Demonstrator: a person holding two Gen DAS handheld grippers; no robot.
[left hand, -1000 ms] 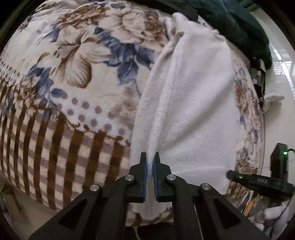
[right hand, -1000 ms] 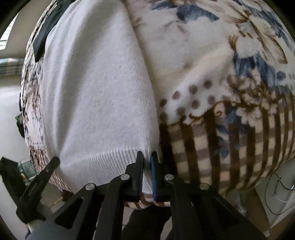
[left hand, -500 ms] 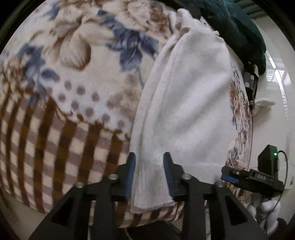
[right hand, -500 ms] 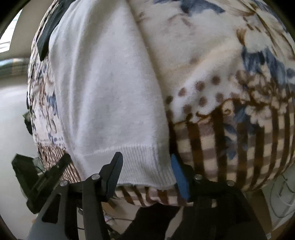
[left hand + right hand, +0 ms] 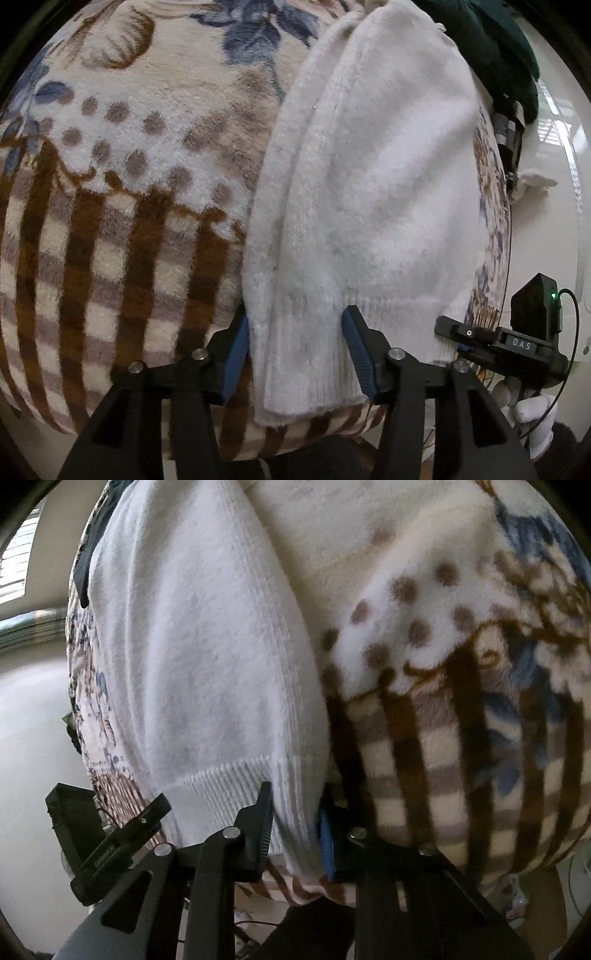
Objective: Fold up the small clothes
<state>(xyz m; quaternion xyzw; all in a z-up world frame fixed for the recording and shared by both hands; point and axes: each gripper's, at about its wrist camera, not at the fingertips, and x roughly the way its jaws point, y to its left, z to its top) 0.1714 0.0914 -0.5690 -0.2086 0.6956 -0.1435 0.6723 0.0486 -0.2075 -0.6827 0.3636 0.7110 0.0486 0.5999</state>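
Both jaws stand open astride the hem of the folded sweater [image 5: 373, 192] [image 5: 207, 664], gripping nothing: left gripper [image 5: 295, 354], right gripper [image 5: 295, 827], blanket [image 5: 122, 177] alongside.

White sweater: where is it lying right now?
The white sweater lies on the floral blanket, its ribbed hem at the near edge between both open grippers.

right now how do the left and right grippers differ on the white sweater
The left gripper is spread wide around the folded left corner of the white sweater; the right gripper shows a narrower gap, straddling the right corner. The left one sits over doubled layers, the right over one ribbed edge. Both are open, at the hem, neither pinching.
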